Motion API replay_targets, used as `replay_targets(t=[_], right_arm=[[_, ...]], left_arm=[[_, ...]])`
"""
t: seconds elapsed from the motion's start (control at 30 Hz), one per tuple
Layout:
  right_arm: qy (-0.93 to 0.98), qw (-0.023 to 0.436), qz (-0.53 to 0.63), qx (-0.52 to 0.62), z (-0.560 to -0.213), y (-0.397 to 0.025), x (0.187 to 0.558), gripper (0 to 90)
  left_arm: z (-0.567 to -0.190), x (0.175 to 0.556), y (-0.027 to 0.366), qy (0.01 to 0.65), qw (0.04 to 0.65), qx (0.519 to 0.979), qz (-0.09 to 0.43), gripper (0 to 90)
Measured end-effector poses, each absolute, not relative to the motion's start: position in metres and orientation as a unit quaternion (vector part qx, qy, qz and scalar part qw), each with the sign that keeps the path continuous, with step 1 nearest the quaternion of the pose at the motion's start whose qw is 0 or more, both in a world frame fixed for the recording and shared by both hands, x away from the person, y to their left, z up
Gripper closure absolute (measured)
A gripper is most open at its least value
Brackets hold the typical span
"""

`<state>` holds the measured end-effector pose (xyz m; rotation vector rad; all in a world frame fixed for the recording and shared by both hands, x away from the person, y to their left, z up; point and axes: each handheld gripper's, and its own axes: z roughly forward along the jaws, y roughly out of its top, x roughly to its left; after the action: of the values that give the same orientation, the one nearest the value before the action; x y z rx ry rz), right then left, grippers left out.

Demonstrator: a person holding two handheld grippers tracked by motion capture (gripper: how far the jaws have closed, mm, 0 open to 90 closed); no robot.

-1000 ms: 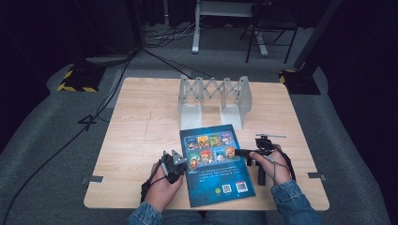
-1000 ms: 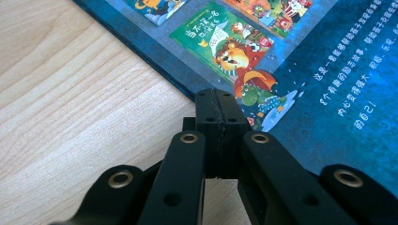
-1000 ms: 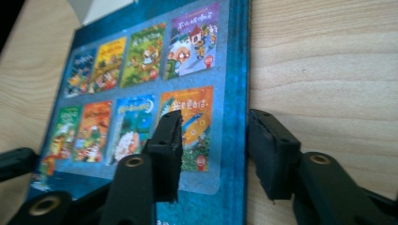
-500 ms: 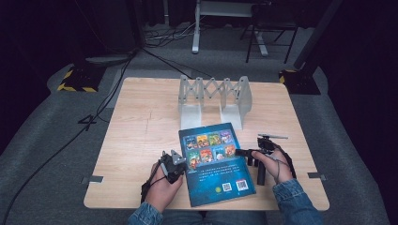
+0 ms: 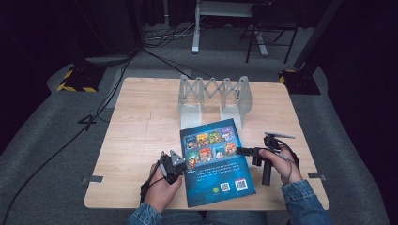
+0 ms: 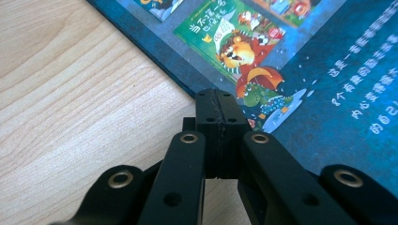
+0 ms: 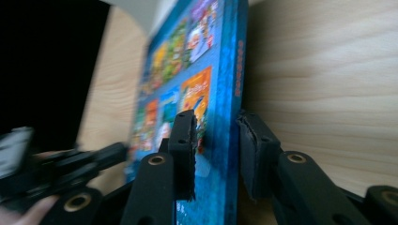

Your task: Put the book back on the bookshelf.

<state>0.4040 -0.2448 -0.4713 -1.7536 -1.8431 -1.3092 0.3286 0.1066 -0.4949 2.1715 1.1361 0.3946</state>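
Observation:
A blue picture book lies back cover up at the near middle of the wooden table. My left gripper sits at the book's left edge. In the left gripper view it is shut with nothing between its pads, its tip resting right at the edge of the book. My right gripper reaches in from the right side. In the right gripper view its jaws close around the book's spine edge, one pad on the cover and one under it.
A white expanding rack stands just behind the book, near the table's far middle. Bare wood spreads across the left half of the table. Beyond the table lie dark floor, cables and stand legs.
Hardly anything has moved; both hands stay at the book's two side edges.

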Motion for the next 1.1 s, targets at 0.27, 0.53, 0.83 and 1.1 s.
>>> replay_targets(t=[0.27, 0.53, 0.83, 1.1], right_arm=[[-0.702, 0.133, -0.446, -0.539, -0.441, -0.22, 0.397, 68.6], [-0.735, 0.126, -0.448, -0.494, -0.422, -0.192, 0.381, 70.3], [-0.75, 0.115, -0.439, -0.481, -0.418, -0.176, 0.378, 70.3], [-0.738, 0.103, -0.459, -0.484, -0.414, -0.182, 0.362, 73.0]], left_arm=[[-0.495, 0.329, 0.11, 0.432, 0.326, 0.828, 0.145, 89.3], [-0.493, 0.328, 0.112, 0.435, 0.304, 0.83, 0.169, 86.0], [-0.491, 0.328, 0.115, 0.438, 0.29, 0.832, 0.178, 84.6], [-0.479, 0.322, 0.123, 0.434, 0.334, 0.816, 0.184, 64.3]])
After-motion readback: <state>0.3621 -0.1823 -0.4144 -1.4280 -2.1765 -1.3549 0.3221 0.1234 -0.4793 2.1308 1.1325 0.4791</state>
